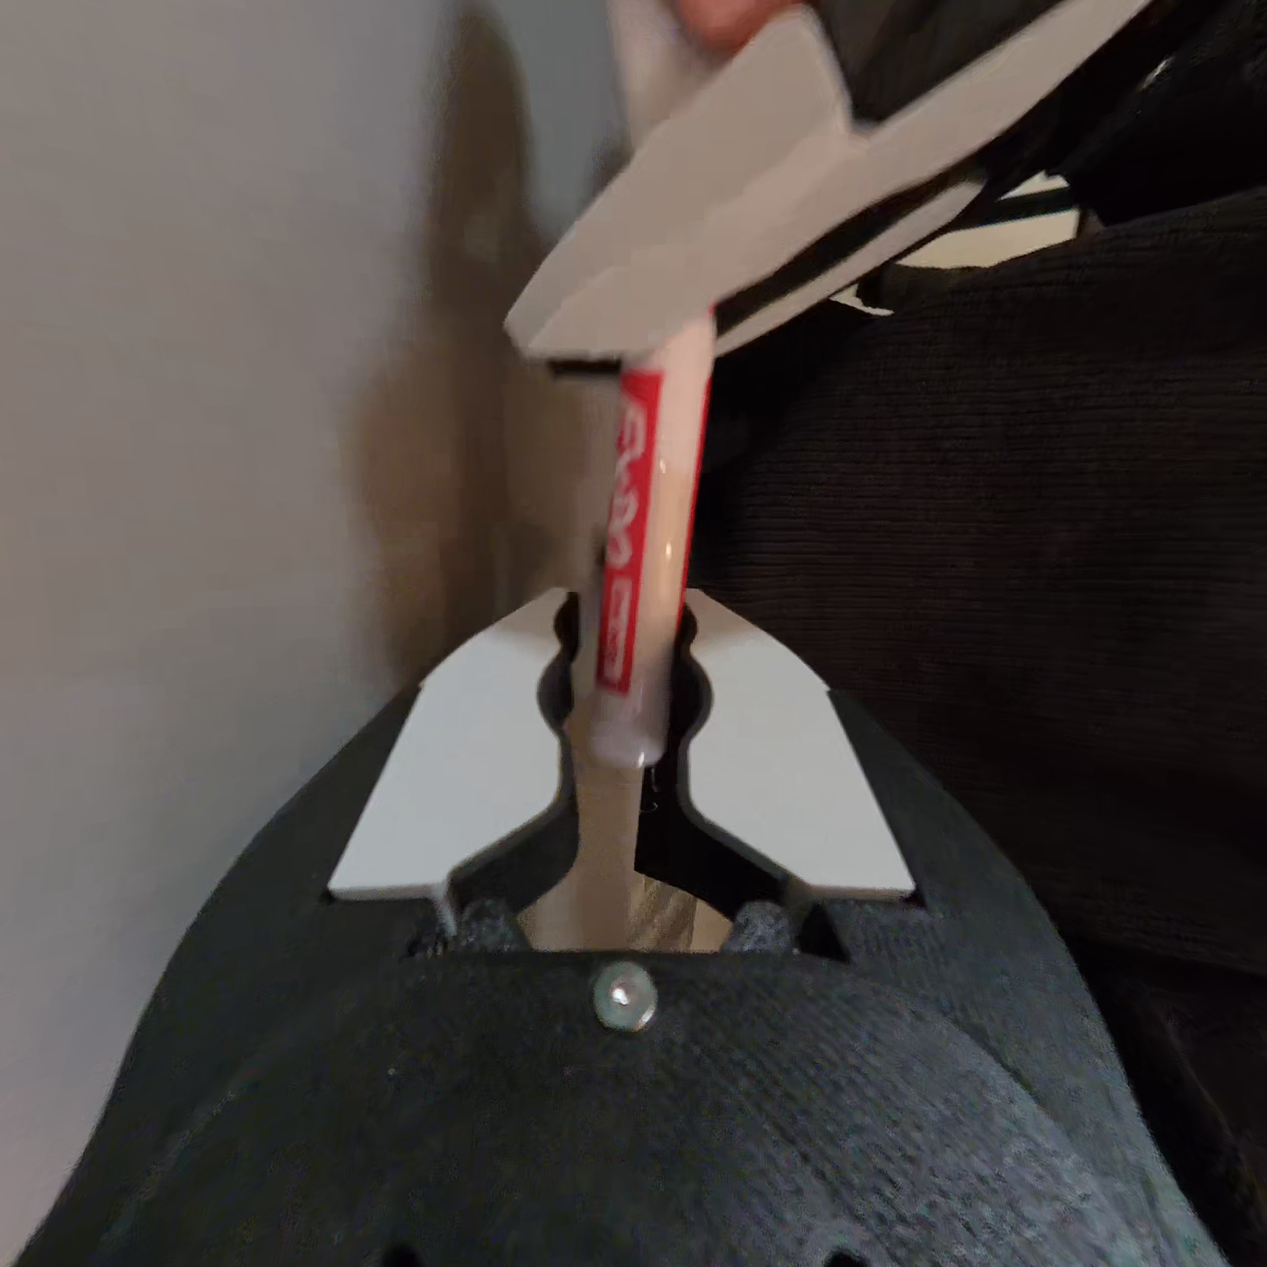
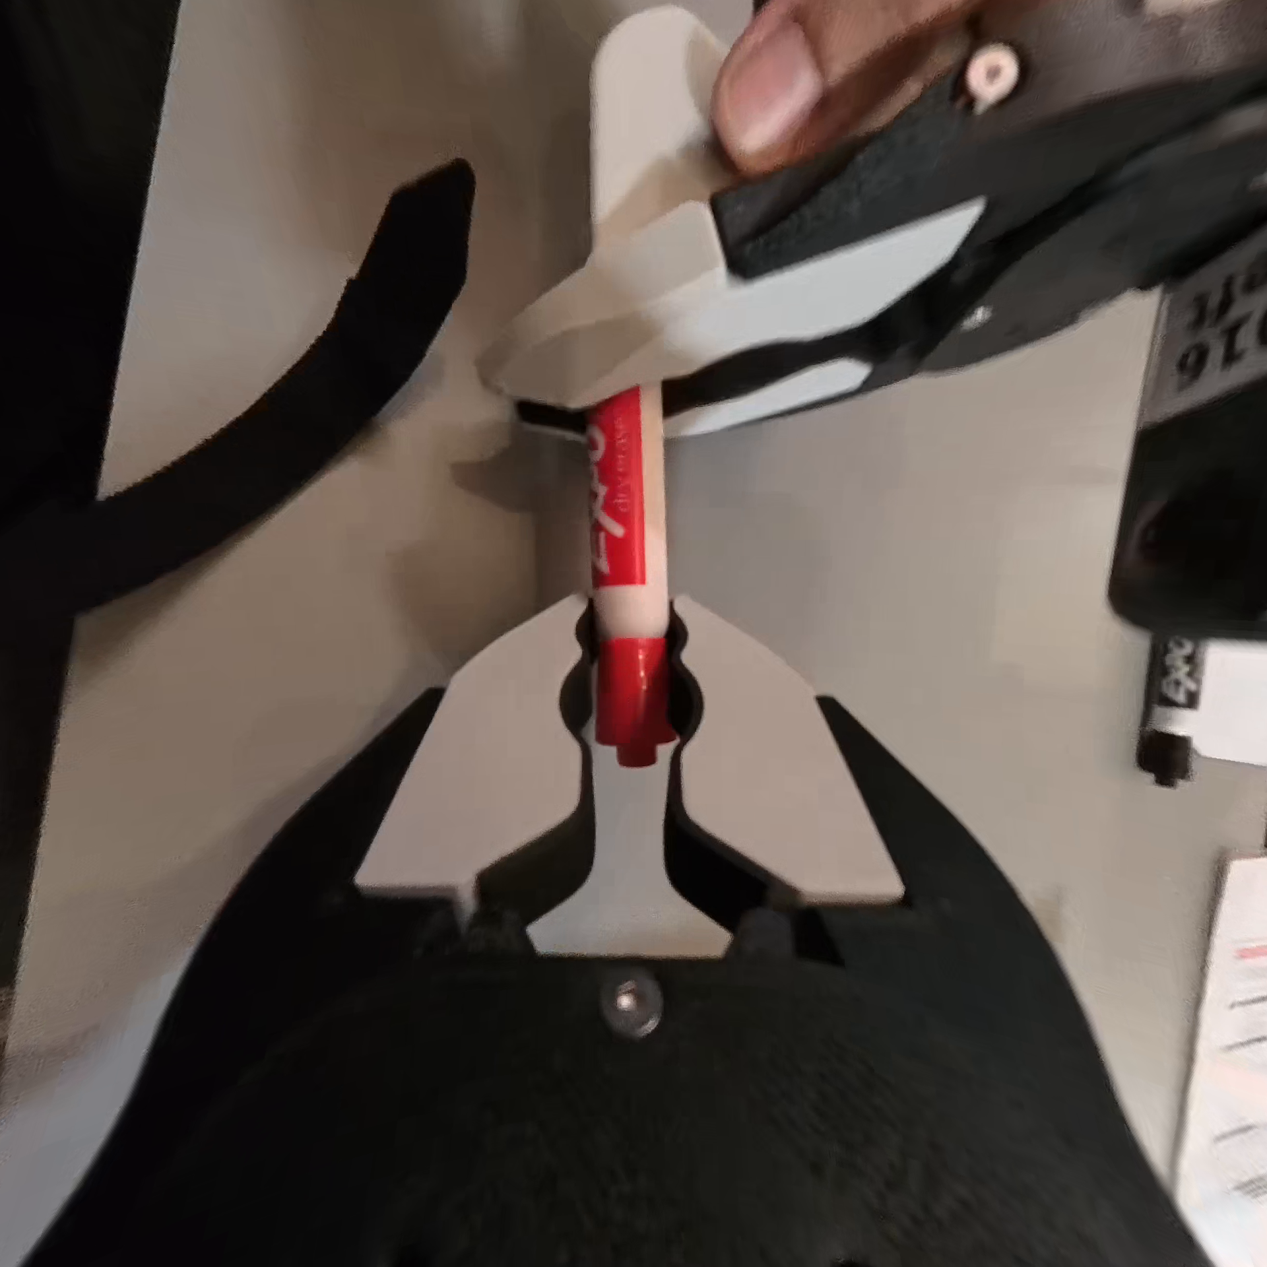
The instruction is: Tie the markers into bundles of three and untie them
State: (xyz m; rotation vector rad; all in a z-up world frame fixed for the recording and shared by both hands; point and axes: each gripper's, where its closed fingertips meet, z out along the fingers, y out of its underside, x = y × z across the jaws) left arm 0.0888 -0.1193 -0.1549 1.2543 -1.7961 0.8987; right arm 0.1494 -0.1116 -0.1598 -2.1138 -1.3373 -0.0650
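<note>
1. Marker [image 1: 648, 548] first: a slim red-and-white whiteboard pen, held in the air between our two grippers, one end in each

2. Our left gripper [image 1: 627, 644] is closed on the plain white butt end, the barrel running straight ahead out of its fingertips; in the right wrist view it comes in from the upper right [image 2: 583, 384], clamped across the barrel

3. Our right gripper [image 2: 631, 637] is clamped on the red cap end, cap seated in the scalloped notch between the fingers; from the left wrist view it reaches in from above and to the right [image 1: 617, 343]

4. We judge the marker light and rigid, so it will not sag or bend, but its glossy plastic is slippery and round and could roll or twist in a loose grip

5. The notches suit it: we would hold it on the barrel near either end, not on the very tip, and keep the squeeze modest

6. The cap is a separate piece and, we think, may pull off if the two grippers draw apart along the barrel

7. A black strap [image 2: 288, 384] lies curved on the pale tabletop [image 2: 857, 548] ahead and left of our right gripper, likely the tie

8. A black-capped marker [image 2: 685, 713] lies to the right of it beside white paper [image 2: 1234, 706]

9. No bundle of three shows yet
</note>
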